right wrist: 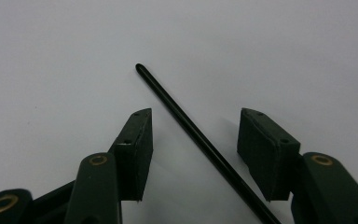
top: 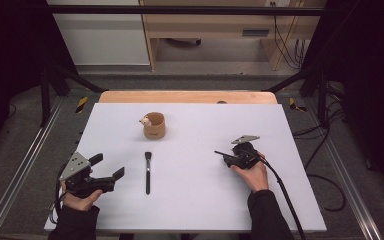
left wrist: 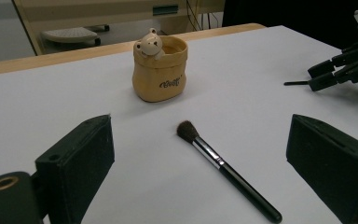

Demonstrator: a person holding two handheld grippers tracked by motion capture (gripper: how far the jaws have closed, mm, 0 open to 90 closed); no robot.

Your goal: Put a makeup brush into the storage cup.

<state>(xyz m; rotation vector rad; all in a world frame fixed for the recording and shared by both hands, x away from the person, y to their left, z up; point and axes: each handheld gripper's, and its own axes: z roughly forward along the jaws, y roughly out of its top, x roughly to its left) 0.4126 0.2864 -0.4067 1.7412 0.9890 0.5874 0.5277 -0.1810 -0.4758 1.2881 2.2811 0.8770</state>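
A thin black stick (right wrist: 186,119) lies on the white table, running between the jaws of my right gripper (right wrist: 193,116). The pads stand apart on either side of it without touching, so the gripper is open. From above, my right gripper (top: 231,159) is at the table's right with the stick's tip (top: 218,152) poking out to its left. My left gripper (top: 109,166) rests at the front left, open and empty. A black-handled makeup brush (top: 148,172) lies just right of it, bristles pointing away. Beyond it stands a tan pouch-shaped cup with a small bear on its rim (top: 154,126).
The white tabletop (top: 195,205) has a wooden strip (top: 187,96) along its far edge. In the left gripper view the brush (left wrist: 223,165) lies ahead between the jaws (left wrist: 200,122), the cup (left wrist: 160,70) stands behind it, and the right gripper (left wrist: 324,74) is at far right.
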